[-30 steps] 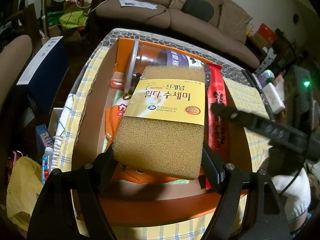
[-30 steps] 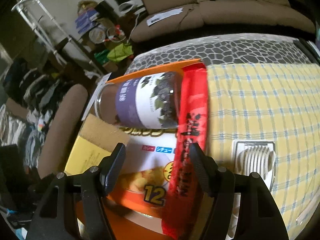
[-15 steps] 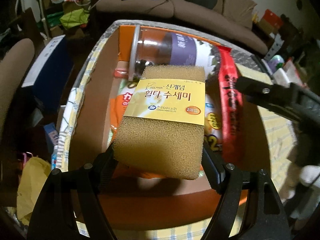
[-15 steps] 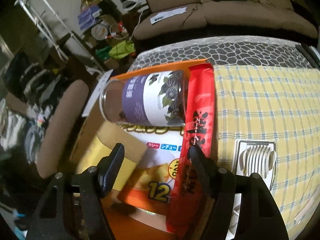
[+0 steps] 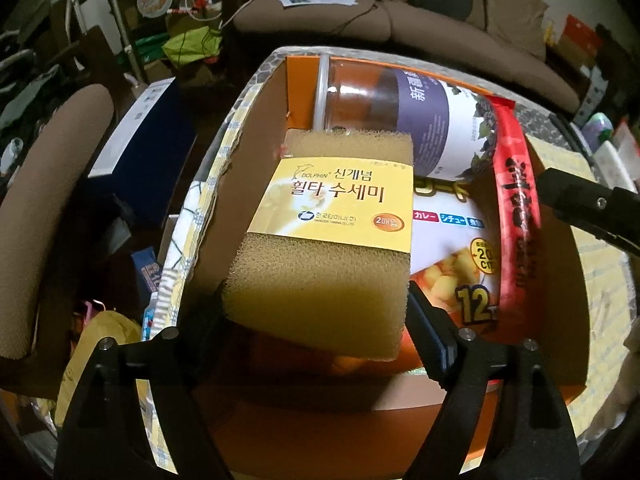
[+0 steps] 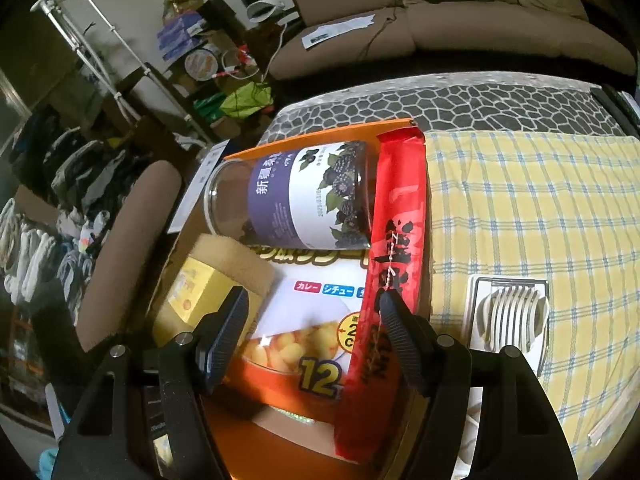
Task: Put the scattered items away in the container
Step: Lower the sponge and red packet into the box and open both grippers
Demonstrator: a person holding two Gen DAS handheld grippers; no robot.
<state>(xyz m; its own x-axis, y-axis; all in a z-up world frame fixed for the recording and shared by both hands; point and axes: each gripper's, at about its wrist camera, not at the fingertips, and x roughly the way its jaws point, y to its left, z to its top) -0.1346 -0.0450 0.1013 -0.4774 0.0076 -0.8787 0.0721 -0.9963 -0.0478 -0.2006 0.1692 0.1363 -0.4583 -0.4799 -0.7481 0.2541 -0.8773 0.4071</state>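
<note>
My left tool [image 5: 316,312] is opening around the sponge [image 5: 332,232], labelled "DOLPHIN", tilted over the orange box [image 5: 400,420], pads at its sides. At one o'clock lies a jar [image 5: 420,120]; at three, a red packet [image 5: 516,216] by a "12" carton [image 5: 452,248]. My right tool [image 6: 312,320] gapes empty. An egg slicer [image 6: 508,312] rests on the checked tabletop [image 6: 540,200]; a sofa [image 6: 460,32] stands beyond.
</note>
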